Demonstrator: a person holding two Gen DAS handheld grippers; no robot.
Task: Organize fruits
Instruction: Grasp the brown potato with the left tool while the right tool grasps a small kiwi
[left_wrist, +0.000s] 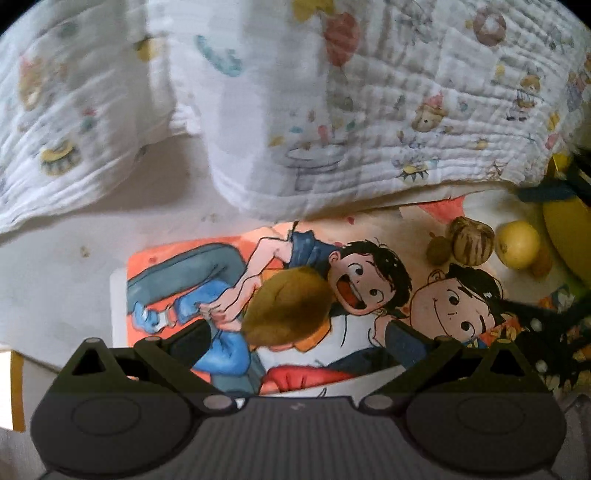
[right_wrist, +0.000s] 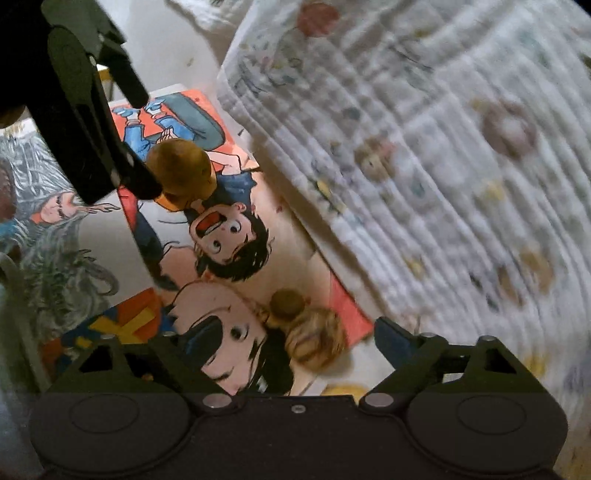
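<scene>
Sitting between the open fingers of the left claw (left_wrist: 291, 332) is a brown oval fruit (left_wrist: 286, 304), resting on a cartoon-printed mat (left_wrist: 192, 258). From the right wrist view the same fruit (right_wrist: 181, 168) is showing just beside one dark finger of that claw, and I cannot tell whether the pad is touching it; nothing is looking pinched yet. To grip well, the left claw should be centring on the fruit's widest part, closing gently and evenly so the rounded body is not rolling out sideways.

Lying close ahead of the right claw (right_wrist: 295, 343) are a small brown fruit (right_wrist: 287, 303) and a striped tan fruit (right_wrist: 314, 341), touching each other. Its jaws are standing wide apart with nothing clamped. Since the two fruits are crowding together, it is probably wiser to be lining up on one only, approaching from the free side.

Further out in the left wrist view, a yellow round fruit (left_wrist: 517, 243) and part of a banana (left_wrist: 565, 229) are waiting at the mat's far edge, near a quilted patterned blanket (left_wrist: 369, 110) that is overhanging the mat. Both views are blurred, so fine contact is hard to judge.
</scene>
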